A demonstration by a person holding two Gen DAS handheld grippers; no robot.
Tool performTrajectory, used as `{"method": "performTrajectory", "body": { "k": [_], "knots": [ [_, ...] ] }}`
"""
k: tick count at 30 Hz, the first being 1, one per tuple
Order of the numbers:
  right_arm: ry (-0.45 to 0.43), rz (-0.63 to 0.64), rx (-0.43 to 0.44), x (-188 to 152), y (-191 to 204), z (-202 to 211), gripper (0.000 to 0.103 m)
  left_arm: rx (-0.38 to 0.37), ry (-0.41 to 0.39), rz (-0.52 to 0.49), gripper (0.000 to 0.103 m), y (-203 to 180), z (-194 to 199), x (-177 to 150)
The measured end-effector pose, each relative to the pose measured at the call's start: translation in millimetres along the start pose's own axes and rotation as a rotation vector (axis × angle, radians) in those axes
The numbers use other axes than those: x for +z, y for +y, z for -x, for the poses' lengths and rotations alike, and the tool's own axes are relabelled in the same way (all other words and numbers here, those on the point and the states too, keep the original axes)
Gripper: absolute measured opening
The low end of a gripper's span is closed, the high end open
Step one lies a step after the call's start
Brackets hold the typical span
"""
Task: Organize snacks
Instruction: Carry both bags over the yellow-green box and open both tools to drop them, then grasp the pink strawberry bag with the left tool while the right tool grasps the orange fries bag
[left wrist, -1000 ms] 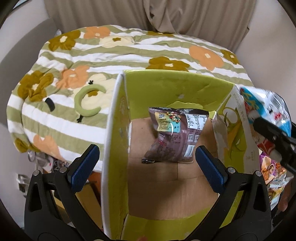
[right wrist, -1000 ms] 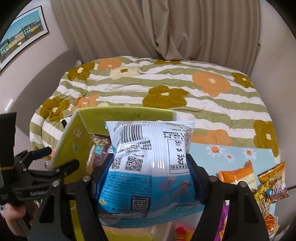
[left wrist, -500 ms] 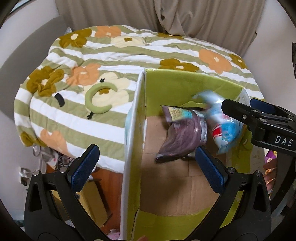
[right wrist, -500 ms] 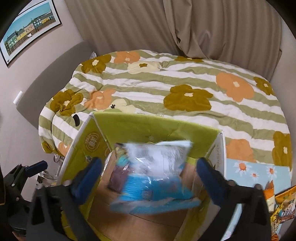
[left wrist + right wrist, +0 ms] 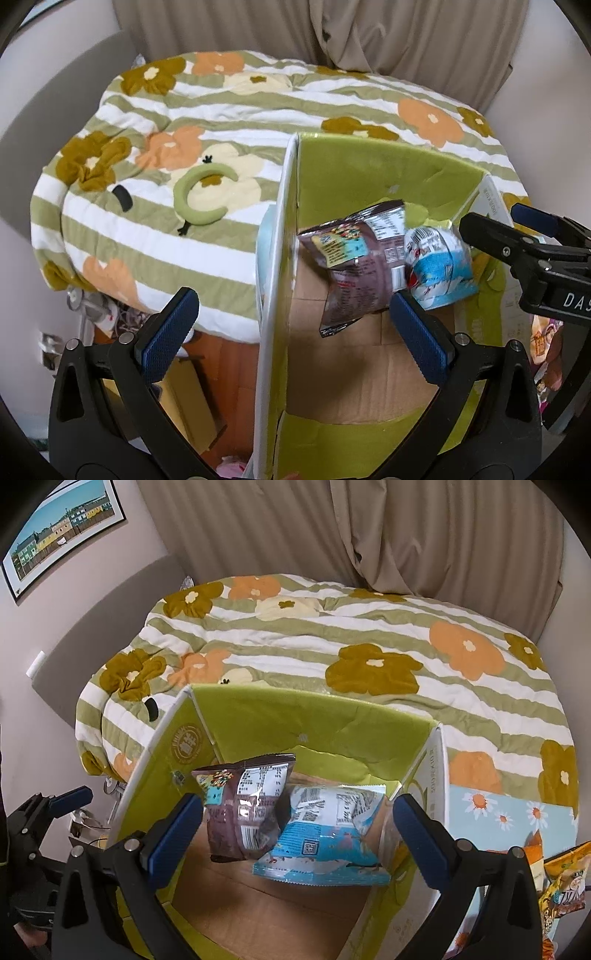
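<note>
1 box (image 5: 332,723) holding 2 snack bags (image 5: 321,830).

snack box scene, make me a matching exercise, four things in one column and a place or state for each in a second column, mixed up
Things:
1. brown snack bag
2. blue and white snack bag
3. right gripper
4. orange snack packets

Places or states:
A. outside the box, at its right
B. in the green box, at the left
C. open, holding nothing, above the box
D. in the box, at the right, touching the other bag

Pairs: 1-B, 2-D, 3-C, 4-A
</note>
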State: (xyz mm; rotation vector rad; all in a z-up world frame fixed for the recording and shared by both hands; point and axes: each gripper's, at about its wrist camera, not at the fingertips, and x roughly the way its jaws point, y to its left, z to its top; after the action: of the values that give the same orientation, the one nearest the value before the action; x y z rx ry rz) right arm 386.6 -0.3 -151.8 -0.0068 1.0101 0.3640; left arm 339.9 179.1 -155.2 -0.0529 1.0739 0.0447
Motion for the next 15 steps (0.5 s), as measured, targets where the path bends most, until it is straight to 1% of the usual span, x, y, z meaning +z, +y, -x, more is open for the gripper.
{"method": "performTrajectory", "body": {
  "k": [8,10,13,15],
  "knots": [
    [-0.057,0.015,-0.047,-4,9,47,0.102,-0.014,-0.077,-0.038,0.102,-5,47,3],
    [-0.065,0.001,-0.052,-9,9,62,0.102,-0.028,-0.093,-0.045,0.102,-7,59,2],
    [-0.093,-0.044,-0.028,-18,3,84,0.102,-0.056,-0.128,-0.062,0.102,-14,78,-1],
    [-0.117,-0.063,-0.053,-29,-1,101,0.102,-0.075,-0.143,-0.078,0.102,-22,88,-6]
  ]
}}
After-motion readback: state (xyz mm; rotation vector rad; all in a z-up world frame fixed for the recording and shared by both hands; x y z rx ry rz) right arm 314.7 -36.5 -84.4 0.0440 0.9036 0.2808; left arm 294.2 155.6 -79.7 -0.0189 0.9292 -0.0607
